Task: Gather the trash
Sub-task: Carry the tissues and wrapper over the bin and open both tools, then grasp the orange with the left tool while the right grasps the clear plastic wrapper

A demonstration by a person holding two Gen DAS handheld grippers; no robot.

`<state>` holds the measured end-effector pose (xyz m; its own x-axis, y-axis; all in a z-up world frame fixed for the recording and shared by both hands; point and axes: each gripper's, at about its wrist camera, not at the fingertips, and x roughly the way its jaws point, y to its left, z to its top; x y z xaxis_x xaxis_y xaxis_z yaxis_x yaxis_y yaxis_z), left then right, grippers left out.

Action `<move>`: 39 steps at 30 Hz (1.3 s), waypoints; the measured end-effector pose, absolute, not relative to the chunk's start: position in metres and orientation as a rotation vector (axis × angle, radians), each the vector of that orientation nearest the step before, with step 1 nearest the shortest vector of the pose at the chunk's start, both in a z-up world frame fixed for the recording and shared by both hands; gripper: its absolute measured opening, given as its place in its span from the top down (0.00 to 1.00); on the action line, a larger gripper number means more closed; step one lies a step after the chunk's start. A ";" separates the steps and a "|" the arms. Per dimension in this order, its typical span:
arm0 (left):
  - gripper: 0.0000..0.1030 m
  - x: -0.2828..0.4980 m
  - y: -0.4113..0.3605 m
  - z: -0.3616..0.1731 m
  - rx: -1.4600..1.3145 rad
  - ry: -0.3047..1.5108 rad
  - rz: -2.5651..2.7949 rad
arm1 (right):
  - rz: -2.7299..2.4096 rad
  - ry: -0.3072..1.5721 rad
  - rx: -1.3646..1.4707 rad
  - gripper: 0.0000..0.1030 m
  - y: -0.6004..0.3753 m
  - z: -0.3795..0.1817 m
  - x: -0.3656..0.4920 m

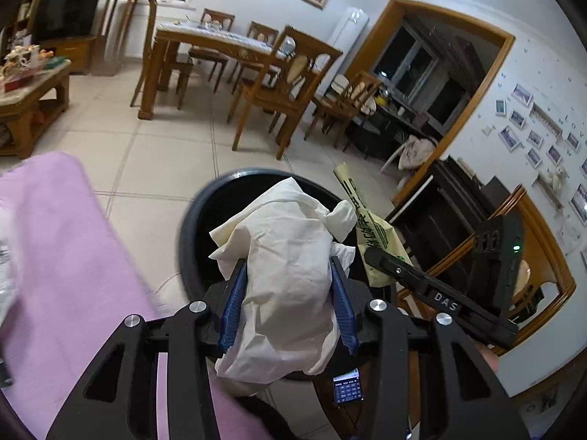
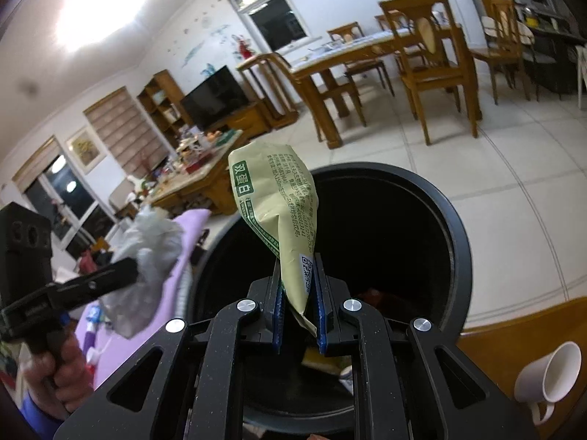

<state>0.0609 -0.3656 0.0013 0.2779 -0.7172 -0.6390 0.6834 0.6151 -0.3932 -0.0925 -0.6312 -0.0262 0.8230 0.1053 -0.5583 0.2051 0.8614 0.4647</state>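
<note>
My left gripper [image 1: 290, 271] is shut on a crumpled white tissue wad [image 1: 290, 256] and holds it above the round black trash bin [image 1: 190, 227]. My right gripper [image 2: 298, 267] is shut on a flattened yellow-green snack wrapper [image 2: 273, 198], which stands up over the open mouth of the same bin [image 2: 433, 198]. Some trash lies at the bin's bottom. In the left wrist view the wrapper [image 1: 374, 231] and right gripper [image 1: 370, 255] show to the right of the tissue. In the right wrist view the tissue [image 2: 146, 256] and left gripper [image 2: 128, 269] appear at the left, held by a hand [image 2: 55, 374].
A purple cloth [image 1: 73, 256] covers a surface left of the bin. A white mug [image 2: 550, 377] lies tipped on a wooden edge [image 2: 513, 337] at the lower right. A dining table with chairs [image 1: 256, 66], a cluttered coffee table [image 2: 198, 172] and a TV [image 2: 216, 97] stand farther off across the tiled floor.
</note>
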 end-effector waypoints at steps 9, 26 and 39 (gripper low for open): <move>0.58 0.074 -0.403 -0.034 -0.007 0.952 -0.931 | -0.083 0.629 0.579 0.86 -0.647 -0.049 -0.081; 0.17 0.058 -0.340 -0.004 -0.029 0.880 -0.865 | -0.100 0.597 0.544 0.38 -0.623 -0.027 -0.069; 0.17 0.099 -0.158 0.034 -0.084 0.806 -0.545 | 0.181 0.665 0.361 0.12 -0.458 0.013 0.005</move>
